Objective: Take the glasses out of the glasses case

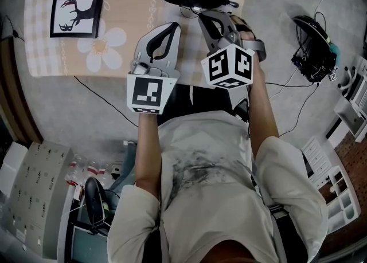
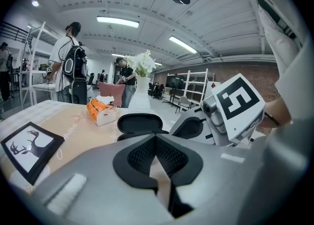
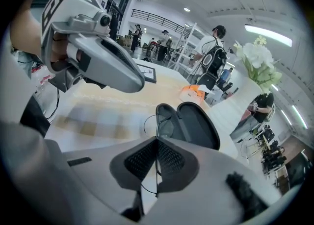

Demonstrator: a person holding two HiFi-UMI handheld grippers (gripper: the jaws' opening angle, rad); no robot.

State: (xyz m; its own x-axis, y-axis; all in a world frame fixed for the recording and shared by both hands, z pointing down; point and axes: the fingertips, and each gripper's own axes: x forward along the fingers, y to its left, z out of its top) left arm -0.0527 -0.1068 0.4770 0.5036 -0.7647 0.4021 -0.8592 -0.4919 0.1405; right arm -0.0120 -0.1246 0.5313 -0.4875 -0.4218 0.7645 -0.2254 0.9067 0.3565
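Right tongs [image 3: 156, 139] are pinched tight on the glasses [image 3: 166, 128] by a thin temple, at the open glasses case [image 3: 198, 121]. Left tongs [image 2: 155, 137] are closed and empty. Next, draw them clear gently.

Nothing here can be read for certain; the curly script running along the tablecloth [image 1: 132, 4] is too small to make out.
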